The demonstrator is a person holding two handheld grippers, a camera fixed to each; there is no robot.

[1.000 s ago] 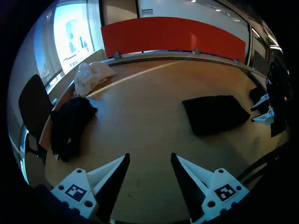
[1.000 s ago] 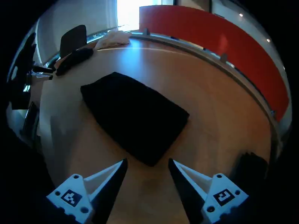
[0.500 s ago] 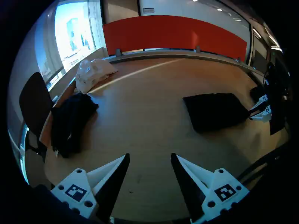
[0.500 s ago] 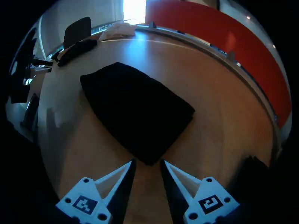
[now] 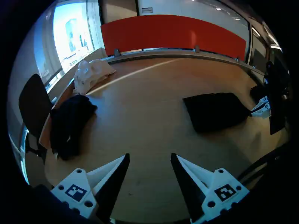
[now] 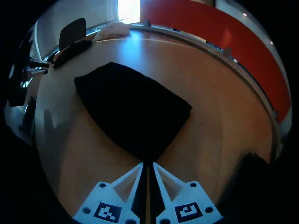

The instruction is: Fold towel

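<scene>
On the table (image 6: 213, 93), right gripper (image 6: 148, 164) jaws pinch towel (image 6: 130, 112) corner; left gripper (image 5: 149, 154) jaws wide.

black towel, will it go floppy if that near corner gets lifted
Probably floppy: the black towel lies limp and flat on the table. Likely light; lifted by the corner at the right gripper, the rest should drape.

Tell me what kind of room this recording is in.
Probably an office or meeting room: a large curved wooden table edged by a red divider panel, with an office chair beside it.
</scene>
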